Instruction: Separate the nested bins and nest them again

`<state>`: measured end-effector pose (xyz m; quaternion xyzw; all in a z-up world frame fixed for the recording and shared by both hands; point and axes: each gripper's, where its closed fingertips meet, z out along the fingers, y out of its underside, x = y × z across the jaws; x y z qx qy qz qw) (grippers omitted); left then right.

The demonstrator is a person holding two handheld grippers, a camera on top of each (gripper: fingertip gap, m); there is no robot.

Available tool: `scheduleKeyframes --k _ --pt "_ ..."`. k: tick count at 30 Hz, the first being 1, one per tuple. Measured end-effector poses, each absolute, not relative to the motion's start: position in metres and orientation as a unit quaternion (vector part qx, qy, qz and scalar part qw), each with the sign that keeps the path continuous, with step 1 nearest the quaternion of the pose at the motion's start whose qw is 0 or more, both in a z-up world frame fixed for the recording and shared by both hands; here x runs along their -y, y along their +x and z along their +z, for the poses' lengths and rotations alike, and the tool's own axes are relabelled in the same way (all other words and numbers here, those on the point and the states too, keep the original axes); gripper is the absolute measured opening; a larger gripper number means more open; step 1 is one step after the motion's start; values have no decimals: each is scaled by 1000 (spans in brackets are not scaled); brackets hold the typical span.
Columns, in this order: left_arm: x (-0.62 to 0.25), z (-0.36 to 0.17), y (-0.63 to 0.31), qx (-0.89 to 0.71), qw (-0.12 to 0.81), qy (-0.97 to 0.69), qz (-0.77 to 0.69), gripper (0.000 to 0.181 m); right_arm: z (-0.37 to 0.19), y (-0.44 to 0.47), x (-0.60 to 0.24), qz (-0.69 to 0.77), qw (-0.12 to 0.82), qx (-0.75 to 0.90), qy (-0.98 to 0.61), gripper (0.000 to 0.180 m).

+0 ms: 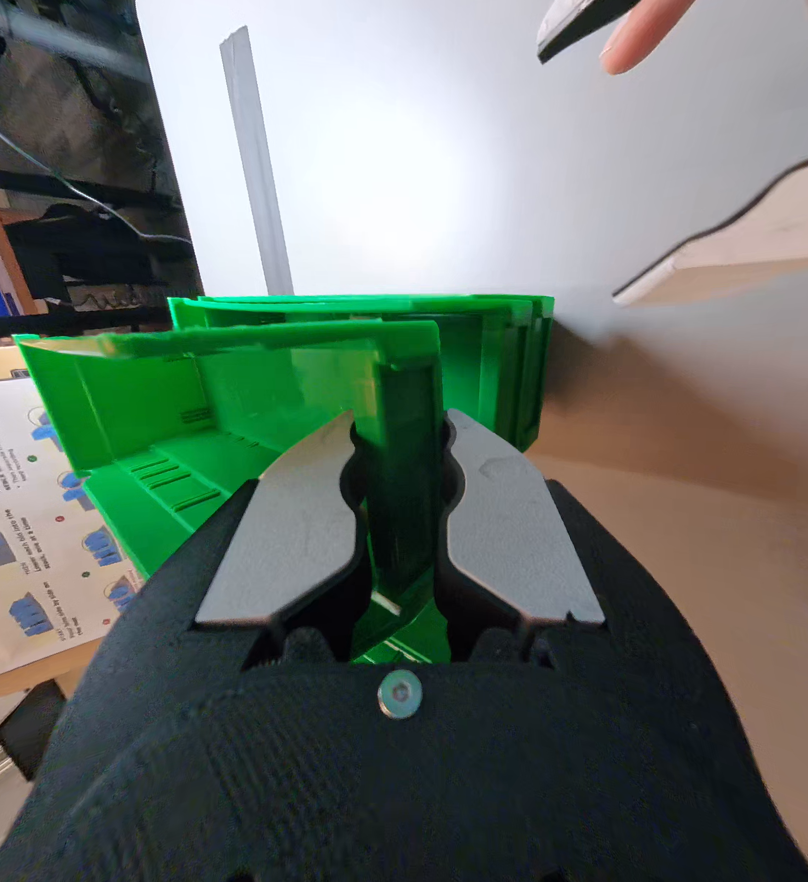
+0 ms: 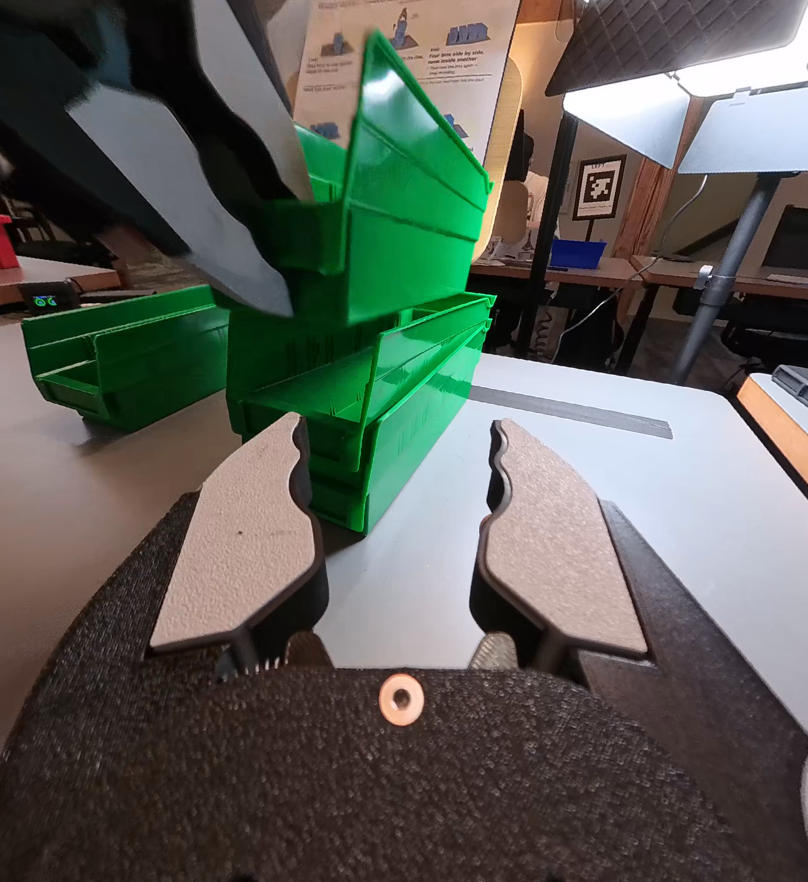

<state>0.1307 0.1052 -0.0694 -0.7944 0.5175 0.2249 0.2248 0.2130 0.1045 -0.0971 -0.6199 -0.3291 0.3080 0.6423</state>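
Observation:
My left gripper (image 1: 399, 420) is shut on the end wall of a green bin (image 1: 177, 420). In the right wrist view this gripper (image 2: 297, 248) holds that bin (image 2: 411, 229) tilted just above a stack of nested green bins (image 2: 416, 420) on the grey table (image 2: 583, 477). The stack also shows behind the held bin in the left wrist view (image 1: 502, 362). One more green bin (image 2: 125, 362) stands alone on the table, left of the stack. My right gripper (image 2: 397, 425) is open and empty, low over the table just in front of the stack.
A printed instruction sheet (image 2: 411, 38) stands behind the bins. A dark tape strip (image 2: 569, 410) crosses the table right of the stack. A neighbouring table edge (image 2: 793, 444) lies at the right. Light panels (image 2: 631, 119) on stands rise beyond.

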Motion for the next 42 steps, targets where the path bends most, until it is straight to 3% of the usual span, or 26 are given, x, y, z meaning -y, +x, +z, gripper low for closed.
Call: scheduleKeyframes --k 1,16,19,24,29,31,37,42 --pt "-110 -74 131 -520 223 -791 233 28 -97 213 -104 308 642 329 -620 72" --pt "-122 -129 130 -517 251 -792 207 29 -112 209 -108 295 620 340 -643 72" --pt "-107 -111 135 -504 307 -793 150 46 -120 205 -110 290 607 348 -653 70" --pt "-59 -62 127 -461 460 -756 65 46 -129 189 -109 288 594 365 -656 64" --pt "-10 -79 57 -376 500 -780 28 43 -129 163 -116 306 580 356 -665 61" --pt "9 -104 22 -341 493 -800 24 41 -126 157 -123 308 582 341 -670 55" --pt "60 -170 -59 -251 488 -836 25 36 -129 145 -127 305 580 357 -666 11" --pt "70 -169 -88 -198 515 -834 20 35 -129 134 -117 277 595 394 -643 12"
